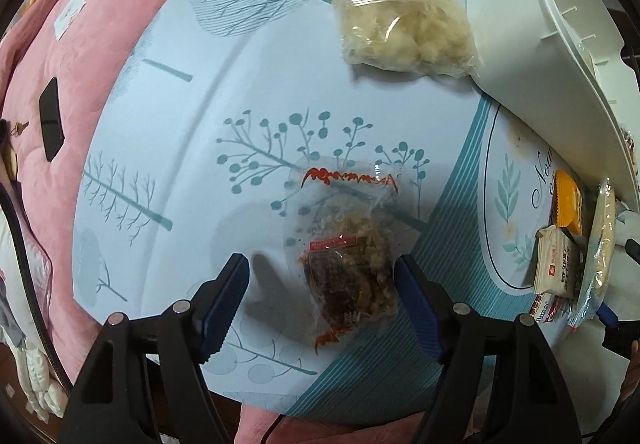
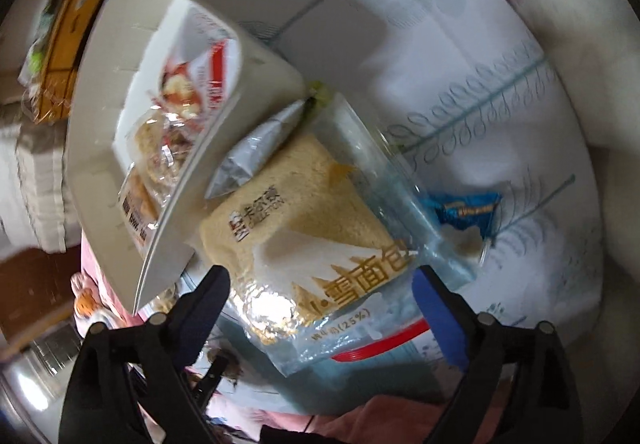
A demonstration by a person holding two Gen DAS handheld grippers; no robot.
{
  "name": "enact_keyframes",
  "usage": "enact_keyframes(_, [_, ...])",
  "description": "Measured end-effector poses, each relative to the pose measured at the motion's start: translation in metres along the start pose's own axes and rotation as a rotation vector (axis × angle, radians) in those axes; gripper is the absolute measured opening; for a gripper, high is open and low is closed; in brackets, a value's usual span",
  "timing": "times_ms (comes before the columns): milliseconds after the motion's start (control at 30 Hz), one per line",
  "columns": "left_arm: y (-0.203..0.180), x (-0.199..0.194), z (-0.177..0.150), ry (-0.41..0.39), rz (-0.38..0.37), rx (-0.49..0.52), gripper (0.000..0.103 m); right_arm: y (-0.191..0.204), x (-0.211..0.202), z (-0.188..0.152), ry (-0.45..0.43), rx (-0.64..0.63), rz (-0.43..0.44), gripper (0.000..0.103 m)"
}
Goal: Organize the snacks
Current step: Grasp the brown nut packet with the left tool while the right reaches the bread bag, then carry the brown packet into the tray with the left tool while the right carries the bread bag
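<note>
On the pale blue worktop [image 1: 168, 116] printed with teal trees, a clear snack packet with red claw print and dark brown filling [image 1: 346, 264] lies flat between the spread jaws of the left hand-held gripper [image 1: 322, 308]; pads apart, not pressing it. Its small red label is too blurred to read. Farther up lies a clear bag of pale yellow crumbly snack [image 1: 404, 24], touching the tilted white plastic tray [image 1: 532, 56]. By the tray's lower edge: orange packet [image 1: 568, 202] and cream packet with red logo [image 1: 558, 264], text unreadable. Cursive "Now" shows on the worktop print.

Right view, blurred: right hand-held gripper [image 2: 320, 312] released, jaws wide over a clear bagged bread slice [image 2: 304, 216] lettered "雪面包" in gold and "(25%)". The bread lies on the worktop against the white tray, a silver packet [image 2: 256, 148] on it, a blue wrapper [image 2: 466, 210] just beside.
</note>
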State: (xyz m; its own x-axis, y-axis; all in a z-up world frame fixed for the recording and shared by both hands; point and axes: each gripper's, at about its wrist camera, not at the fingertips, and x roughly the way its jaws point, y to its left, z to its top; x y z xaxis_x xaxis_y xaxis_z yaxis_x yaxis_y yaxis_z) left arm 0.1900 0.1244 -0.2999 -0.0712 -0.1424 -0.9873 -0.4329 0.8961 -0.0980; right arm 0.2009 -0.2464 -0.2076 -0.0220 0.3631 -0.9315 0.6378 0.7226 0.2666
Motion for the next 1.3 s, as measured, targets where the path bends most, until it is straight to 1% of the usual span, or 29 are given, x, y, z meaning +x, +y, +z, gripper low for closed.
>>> enact_keyframes(67, [-0.004,0.000,0.004,0.005,0.006,0.009,0.074,-0.002,0.005,0.001,0.014,0.040,-0.005,0.095])
enact_keyframes(200, [-0.008,0.002,0.010,0.015,0.011,0.023,0.074,-0.004,0.009,0.004,0.007,0.090,-0.021,0.100])
enact_keyframes(267, [-0.010,0.004,0.013,0.020,0.020,0.029,0.072,-0.004,0.012,0.006,0.003,0.124,-0.034,0.103])
enact_keyframes(367, [-0.012,0.006,0.017,0.031,0.019,0.032,0.068,0.000,0.017,0.012,0.000,0.143,-0.067,0.103])
enact_keyframes(567, [-0.017,0.007,0.023,0.033,0.047,0.058,0.067,-0.001,0.018,0.021,-0.070,0.217,-0.091,0.103])
enact_keyframes(600, [-0.023,0.006,0.024,0.035,0.052,0.058,0.066,0.000,0.018,0.023,-0.079,0.222,-0.101,0.103])
enact_keyframes(667, [-0.027,0.006,0.027,0.038,0.071,0.061,0.063,0.002,0.019,0.025,-0.098,0.225,-0.127,0.103])
enact_keyframes(767, [-0.035,0.005,0.028,0.042,0.093,0.065,0.054,0.010,0.020,0.027,-0.128,0.224,-0.161,0.103])
enact_keyframes(800, [-0.037,0.004,0.028,0.044,0.093,0.065,0.049,0.012,0.020,0.026,-0.140,0.223,-0.169,0.103])
enact_keyframes(900, [-0.047,0.003,0.026,0.045,0.100,0.072,0.041,0.013,0.020,0.025,-0.163,0.232,-0.156,0.102])
enact_keyframes(933, [-0.052,0.002,0.024,0.041,0.101,0.077,0.036,0.012,0.020,0.024,-0.162,0.235,-0.151,0.100])
enact_keyframes(967, [-0.056,0.002,0.023,0.040,0.100,0.079,0.034,0.011,0.018,0.025,-0.159,0.234,-0.149,0.098])
enact_keyframes(1000, [-0.061,0.000,0.022,0.041,0.100,0.079,0.033,0.010,0.016,0.025,-0.163,0.235,-0.148,0.091])
enact_keyframes(1033, [-0.063,0.000,0.020,0.043,0.101,0.081,0.033,0.008,0.013,0.025,-0.174,0.234,-0.149,0.079])
enact_keyframes(1067, [-0.064,0.000,0.020,0.045,0.099,0.079,0.033,0.006,0.009,0.026,-0.185,0.227,-0.148,0.071])
enact_keyframes(1100, [-0.065,0.000,0.019,0.048,0.099,0.075,0.033,0.002,0.008,0.022,-0.192,0.222,-0.137,0.056])
enact_keyframes(1133, [-0.067,-0.001,0.017,0.050,0.098,0.072,0.033,-0.001,0.005,0.023,-0.197,0.215,-0.102,0.039])
enact_keyframes(1167, [-0.068,-0.001,0.016,0.054,0.097,0.067,0.033,-0.004,0.005,0.025,-0.188,0.211,-0.070,0.034])
enact_keyframes(1200, [-0.068,-0.001,0.014,0.059,0.097,0.064,0.033,-0.007,0.005,0.025,-0.185,0.213,-0.043,0.024])
enact_keyframes(1233, [-0.064,0.000,0.011,0.062,0.096,0.063,0.033,-0.010,0.006,0.026,-0.178,0.213,-0.021,0.003])
enact_keyframes(1267, [-0.065,0.001,0.009,0.068,0.095,0.061,0.032,-0.013,0.007,0.026,-0.172,0.215,-0.018,0.000])
enact_keyframes(1300, [-0.066,0.001,0.006,0.074,0.094,0.057,0.032,-0.017,0.010,0.026,-0.154,0.222,0.013,0.000])
